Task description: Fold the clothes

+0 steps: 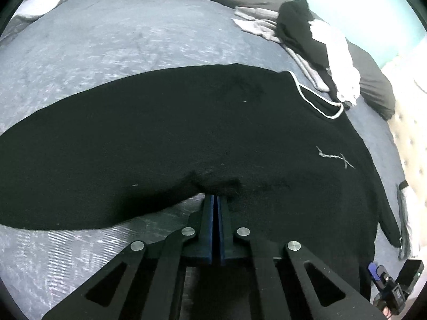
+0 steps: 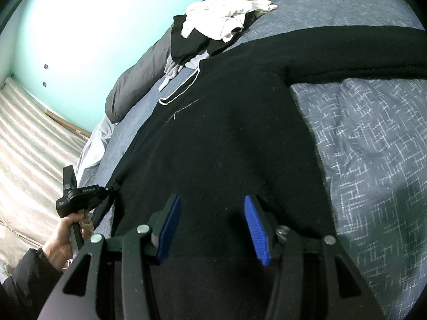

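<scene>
A black sweater (image 1: 186,133) lay spread out flat on a bed with a blue-grey patterned cover (image 1: 106,40). It had a thin white line around the neck (image 1: 315,98) and small pale writing on the chest (image 1: 335,157).

The left gripper (image 1: 216,197) was squeezed tight — its two blue pads were pressed together right at the near edge of the sweater. The cloth bunched up a little just there, and the tips were tucked under the fold, so the gripper looked clamped on that edge. In the right wrist view, a hand (image 2: 62,242) in a dark sleeve held that same gripper at the sweater's side edge.

The right gripper (image 2: 212,228) hung over the bottom part of the sweater. Its blue pads (image 2: 257,229) stood apart, with nothing pinched between them — only the black cloth lay below.

One long sleeve (image 2: 360,53) stretched out sideways across the cover.

Farther up the bed sat a small pile of other clothes — a white one (image 2: 226,13) on top of a black one (image 2: 189,42), with a grey one (image 1: 256,24) beside them. A dark grey pillow (image 2: 133,85) lay along the far edge, near a light green wall (image 2: 80,26).
</scene>
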`<state>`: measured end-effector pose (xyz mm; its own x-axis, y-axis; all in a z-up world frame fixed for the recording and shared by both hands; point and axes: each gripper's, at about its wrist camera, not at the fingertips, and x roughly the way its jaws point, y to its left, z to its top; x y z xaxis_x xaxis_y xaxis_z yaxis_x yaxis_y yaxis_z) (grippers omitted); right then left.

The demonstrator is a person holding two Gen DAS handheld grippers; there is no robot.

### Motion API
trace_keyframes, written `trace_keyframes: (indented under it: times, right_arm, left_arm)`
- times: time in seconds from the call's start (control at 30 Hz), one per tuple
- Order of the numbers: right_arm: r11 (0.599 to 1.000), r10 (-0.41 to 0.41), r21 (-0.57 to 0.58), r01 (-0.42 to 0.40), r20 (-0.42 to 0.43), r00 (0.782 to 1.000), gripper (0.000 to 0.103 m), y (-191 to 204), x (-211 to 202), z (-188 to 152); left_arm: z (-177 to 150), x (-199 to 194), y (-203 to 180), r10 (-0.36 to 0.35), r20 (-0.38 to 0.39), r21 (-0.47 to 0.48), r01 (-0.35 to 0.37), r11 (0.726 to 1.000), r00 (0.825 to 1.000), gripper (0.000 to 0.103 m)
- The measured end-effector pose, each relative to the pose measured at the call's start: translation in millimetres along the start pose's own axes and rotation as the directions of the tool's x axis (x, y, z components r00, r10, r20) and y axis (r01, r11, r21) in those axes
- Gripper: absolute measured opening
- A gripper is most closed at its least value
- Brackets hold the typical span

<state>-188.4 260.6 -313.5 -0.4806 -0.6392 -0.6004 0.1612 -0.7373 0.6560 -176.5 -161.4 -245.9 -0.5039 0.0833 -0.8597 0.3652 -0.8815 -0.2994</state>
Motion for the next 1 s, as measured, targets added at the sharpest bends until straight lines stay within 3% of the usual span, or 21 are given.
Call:
trace_keyframes:
  times: [0.3,0.57,0.7,0.77,0.9,0.97,1.0]
  right_arm:
    - [1.0,-0.002,0.004,0.002,0.003,1.0,0.05,1,-1,-1]
    - [1.0,0.002,0.013,-0.002,0.011,1.0,0.05,0,-1,1]
    - [1.0,0.002,0.017,-0.002,0.015,1.0,0.05,0,-3,0]
    - [1.0,0.0,0.017,0.0,0.014,1.0,0.05,0,-3,0]
    - [1.0,-0.001,0.019,0.0,0.011,1.0,0.05,-1,-1,0]
    - [1.0,0.0,0.021,-0.001,0.01,1.0,0.05,-2,-1,1]
    - [1.0,0.001,0.022,-0.001,0.01,1.0,0.05,-2,-1,2]
  left_arm:
    - [-1,5,-15,0.091,0.0,0.125,-0.091,0.988,0.996,0.004]
    - [-16,-28,-2,0.034,-0.007,0.108,-0.033,0.994,0.999,0.006]
    - [-29,-26,1,-0.004,-0.041,0.104,0.008,0.995,0.999,0.022]
    - [-32,-21,1,-0.005,-0.049,0.103,0.01,0.995,0.999,0.023]
    - [-36,-10,-2,0.004,-0.065,0.111,0.003,0.994,0.998,0.023]
    - [-38,-6,-2,0.016,-0.067,0.116,-0.008,0.993,0.998,0.013]
    - [-38,-7,-1,0.034,-0.061,0.117,-0.026,0.993,0.998,0.003]
